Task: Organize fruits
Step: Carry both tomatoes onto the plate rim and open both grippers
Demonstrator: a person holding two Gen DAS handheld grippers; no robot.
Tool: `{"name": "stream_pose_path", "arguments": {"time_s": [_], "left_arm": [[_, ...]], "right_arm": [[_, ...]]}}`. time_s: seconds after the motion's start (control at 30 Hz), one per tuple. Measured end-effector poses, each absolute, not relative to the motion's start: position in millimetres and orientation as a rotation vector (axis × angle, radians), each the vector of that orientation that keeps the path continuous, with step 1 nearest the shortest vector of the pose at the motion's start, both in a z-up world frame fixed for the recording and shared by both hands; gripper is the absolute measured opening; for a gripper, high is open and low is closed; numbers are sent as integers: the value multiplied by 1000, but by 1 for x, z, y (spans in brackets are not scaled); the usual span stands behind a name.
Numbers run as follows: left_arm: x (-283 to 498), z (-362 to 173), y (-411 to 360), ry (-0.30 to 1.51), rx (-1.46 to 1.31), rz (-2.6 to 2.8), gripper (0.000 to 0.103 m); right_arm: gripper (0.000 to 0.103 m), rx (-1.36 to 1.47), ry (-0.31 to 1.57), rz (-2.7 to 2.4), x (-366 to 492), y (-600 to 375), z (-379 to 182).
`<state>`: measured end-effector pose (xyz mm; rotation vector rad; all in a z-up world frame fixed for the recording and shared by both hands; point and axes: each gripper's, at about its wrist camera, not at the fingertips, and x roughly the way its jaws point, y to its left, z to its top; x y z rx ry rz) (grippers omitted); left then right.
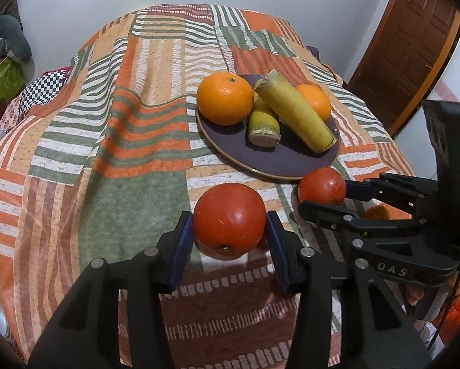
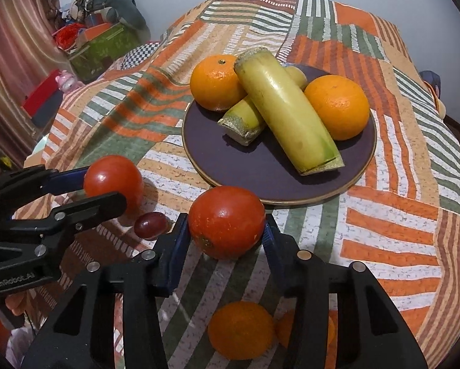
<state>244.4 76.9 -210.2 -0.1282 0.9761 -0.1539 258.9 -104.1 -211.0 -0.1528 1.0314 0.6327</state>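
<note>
A dark purple plate (image 1: 279, 160) (image 2: 254, 169) on the patterned cloth holds two oranges (image 1: 225, 98) (image 2: 337, 106) and two yellow-green sugarcane pieces (image 1: 294, 113) (image 2: 285, 110). My left gripper (image 1: 228, 230) is shut on a red tomato (image 1: 230, 218), held just above the cloth in front of the plate. My right gripper (image 2: 226, 224) is shut on a second red tomato (image 2: 226, 221), also near the plate's front edge. Each gripper and its tomato also show in the other view, the right one (image 1: 322, 186) and the left one (image 2: 113, 181).
A dark red grape (image 2: 151, 224) lies on the cloth between the two grippers. A small orange (image 2: 240, 329) lies on the cloth under my right gripper. Boxes and clutter (image 2: 103, 43) stand off the left side. A wooden door (image 1: 408, 49) is at the right.
</note>
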Motion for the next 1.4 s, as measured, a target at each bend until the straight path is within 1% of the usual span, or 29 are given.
{"name": "stream_pose_path", "arguments": {"time_s": [0.37,0.53,0.73,1.1,1.4], "left_arm": [[268,-191,66,928,-128,-165,47],[284,-186,63,915,-126,-167,47],[303,-189,62,914,-127,-169,47],[325,-215,65,959,-138,-180,47],[332,-214,64,951,-139,-188,47]], "right_arm": [[43,-91,935,599,273,-144,-174],[43,-99,912,599,280,-145,-167],[43,-136,918,637,288,-128,-173],[43,-202,967,674,298,-103,-196],[43,-205,997,657,309,-100,-207]]}}
